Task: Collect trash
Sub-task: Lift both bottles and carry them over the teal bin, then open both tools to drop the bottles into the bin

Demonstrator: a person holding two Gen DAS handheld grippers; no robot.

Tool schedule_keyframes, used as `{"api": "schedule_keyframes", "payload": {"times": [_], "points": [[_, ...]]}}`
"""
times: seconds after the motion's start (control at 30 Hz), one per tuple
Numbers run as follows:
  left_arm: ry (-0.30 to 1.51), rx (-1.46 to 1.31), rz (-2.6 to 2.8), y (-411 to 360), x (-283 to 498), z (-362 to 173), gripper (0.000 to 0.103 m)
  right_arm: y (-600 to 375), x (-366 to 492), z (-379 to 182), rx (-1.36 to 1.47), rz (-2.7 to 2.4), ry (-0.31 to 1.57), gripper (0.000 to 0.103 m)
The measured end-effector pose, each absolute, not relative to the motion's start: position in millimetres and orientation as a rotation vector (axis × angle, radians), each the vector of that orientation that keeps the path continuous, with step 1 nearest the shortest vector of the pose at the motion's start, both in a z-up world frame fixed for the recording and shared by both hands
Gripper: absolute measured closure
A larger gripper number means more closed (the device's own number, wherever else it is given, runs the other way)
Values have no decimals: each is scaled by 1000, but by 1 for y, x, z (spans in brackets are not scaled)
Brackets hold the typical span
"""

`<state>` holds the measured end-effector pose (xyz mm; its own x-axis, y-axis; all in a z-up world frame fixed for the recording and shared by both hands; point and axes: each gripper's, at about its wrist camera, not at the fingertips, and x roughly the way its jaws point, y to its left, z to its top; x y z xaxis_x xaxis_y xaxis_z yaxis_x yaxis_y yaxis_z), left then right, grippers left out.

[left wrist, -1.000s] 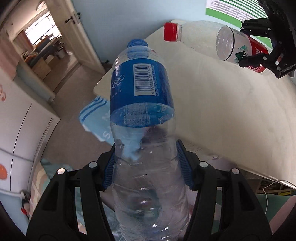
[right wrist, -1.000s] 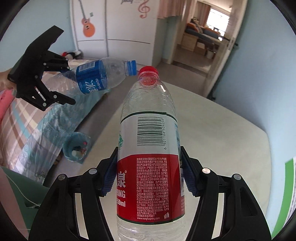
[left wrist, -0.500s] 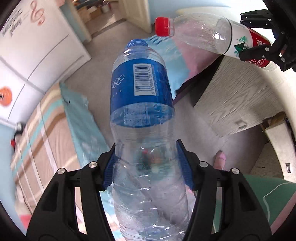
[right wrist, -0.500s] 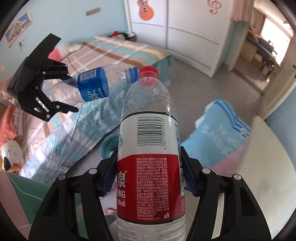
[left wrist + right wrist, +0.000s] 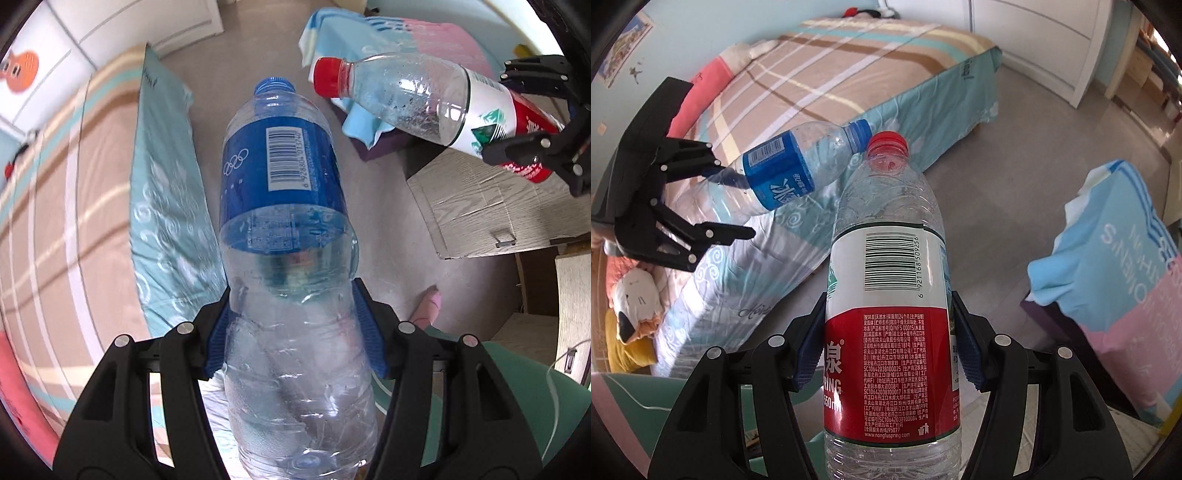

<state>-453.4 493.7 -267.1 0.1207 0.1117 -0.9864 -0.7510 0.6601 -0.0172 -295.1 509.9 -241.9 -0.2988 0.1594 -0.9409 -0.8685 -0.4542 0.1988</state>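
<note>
We are clamping the blue bottle in our left hand-held gripper and the red bottle in our right hand-held gripper, over open floor between bed and towel. The bottles' bases are running out of frame.

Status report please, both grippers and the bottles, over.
Left gripper clamped on blue-label bottle. Right gripper clamped on red-label bottle. Both bottles empty, capped, off the table. No bin clearly in view; bottle necks close together.

Left gripper: black plastic linkage arms, silver screws, ribbed blue pads. Right gripper: same build; cable at 4 o'clock, left view.
</note>
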Motion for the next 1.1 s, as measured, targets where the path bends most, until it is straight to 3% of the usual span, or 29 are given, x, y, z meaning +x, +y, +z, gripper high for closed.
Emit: {"api": "schedule_keyframes", "payload": {"times": [0.5, 1.1], "points": [[1365, -925, 646, 508, -472, -378, 46, 528, -325, -369, -1235, 1576, 1384, 41], [1397, -1054, 628, 539, -464, -445, 44, 561, -336, -451, -1208, 1406, 1609, 40]]}}
